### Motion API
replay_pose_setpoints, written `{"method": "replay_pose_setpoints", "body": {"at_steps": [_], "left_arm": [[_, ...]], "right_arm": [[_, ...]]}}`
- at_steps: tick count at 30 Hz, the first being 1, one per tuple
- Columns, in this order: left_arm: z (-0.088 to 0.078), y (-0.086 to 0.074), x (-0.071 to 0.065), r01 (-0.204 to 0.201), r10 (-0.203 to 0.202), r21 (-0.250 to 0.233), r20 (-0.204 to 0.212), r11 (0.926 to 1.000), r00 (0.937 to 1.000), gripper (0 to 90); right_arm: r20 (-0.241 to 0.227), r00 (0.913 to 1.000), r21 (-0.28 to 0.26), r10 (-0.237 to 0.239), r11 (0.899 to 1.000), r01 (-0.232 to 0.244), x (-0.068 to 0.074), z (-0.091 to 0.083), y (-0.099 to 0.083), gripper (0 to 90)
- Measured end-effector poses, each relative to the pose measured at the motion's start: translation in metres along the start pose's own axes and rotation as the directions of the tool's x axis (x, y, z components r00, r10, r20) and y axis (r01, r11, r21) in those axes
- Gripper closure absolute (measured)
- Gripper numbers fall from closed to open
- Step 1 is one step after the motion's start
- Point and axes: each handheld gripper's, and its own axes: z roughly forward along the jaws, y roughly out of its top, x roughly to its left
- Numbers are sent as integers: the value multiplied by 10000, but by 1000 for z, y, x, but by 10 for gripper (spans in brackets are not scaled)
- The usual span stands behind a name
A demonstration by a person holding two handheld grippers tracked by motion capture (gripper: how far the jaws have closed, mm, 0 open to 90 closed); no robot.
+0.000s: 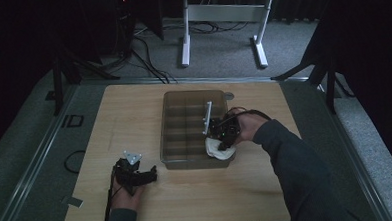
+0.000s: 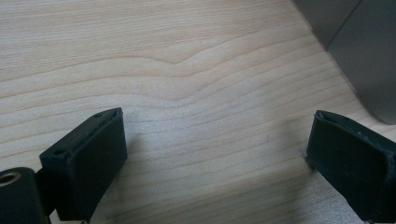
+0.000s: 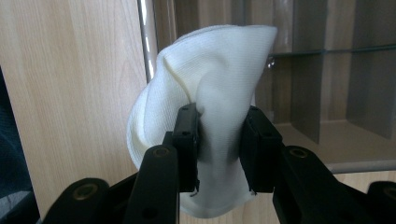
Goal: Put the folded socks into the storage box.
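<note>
A folded white cloth (image 3: 205,88) is pinched between the jaws of my right gripper (image 3: 219,140), which is shut on it. In the high view that gripper (image 1: 224,134) holds the cloth (image 1: 216,149) over the near right corner of a clear plastic organiser box (image 1: 186,158) with several compartments. A white divider strip (image 1: 207,117) stands up inside the box. My left gripper (image 1: 146,176) rests on the wooden table (image 1: 129,113) left of the box's front edge. Its jaws stand wide apart with bare wood between them (image 2: 217,140).
The box's grey corner (image 2: 369,70) lies close to the left gripper on its right. A white desk frame (image 1: 225,19) and cables (image 1: 147,62) sit on the floor beyond the table. Metal rails (image 1: 31,162) run along the table's sides.
</note>
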Motion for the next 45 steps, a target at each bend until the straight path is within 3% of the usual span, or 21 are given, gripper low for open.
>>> {"method": "replay_pose_setpoints", "body": {"at_steps": [45], "left_arm": [[0, 0, 0, -26, 26, -1, 23, 10000, 10000, 53]], "right_arm": [[-80, 10000, 1167, 58, 9932, -48, -6, 39, 12, 698]]}}
